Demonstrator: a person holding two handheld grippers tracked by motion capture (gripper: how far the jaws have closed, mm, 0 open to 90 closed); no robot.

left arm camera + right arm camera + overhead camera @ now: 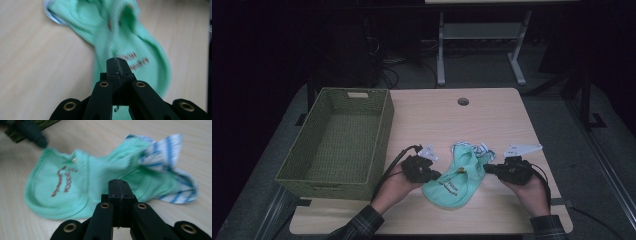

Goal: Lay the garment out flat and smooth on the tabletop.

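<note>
on the near half of the wooden table (492,115), between the person's two hands, lies a mint-green bib (455,179), spread flat with its rounded lower end towards the near edge and dark reddish lettering (63,181) printed across its front. its far end runs into blue-and-white striped fabric (166,150), bunched and crumpled; whether that is trim, a lining or a second piece, the views do not settle. the left gripper (435,174) sits at the bib's left edge, its tips at or just over the cloth there. in the left gripper view the left gripper (117,65) has its two black jaws pressed flat together with only a thin seam between them, the green cloth lying blurred beyond and below the tips; nothing can be seen pinched in them. the right gripper (487,168) is at the bib's right edge, pointing inward towards the other one. in the right gripper view the right gripper (118,186) is likewise closed up tight, jaw against jaw, with the bib spread on the table past its tips and no cloth visibly caught. each gripper is held in a hand with a plaid sleeve (362,224) coming in from the near edge, and a black cable (394,160) loops away from the left one. to the left, just beside the left hand, stands a green woven basket (382,135), on the table's left side. a round cable hole (463,101) sits near the far edge.
</note>
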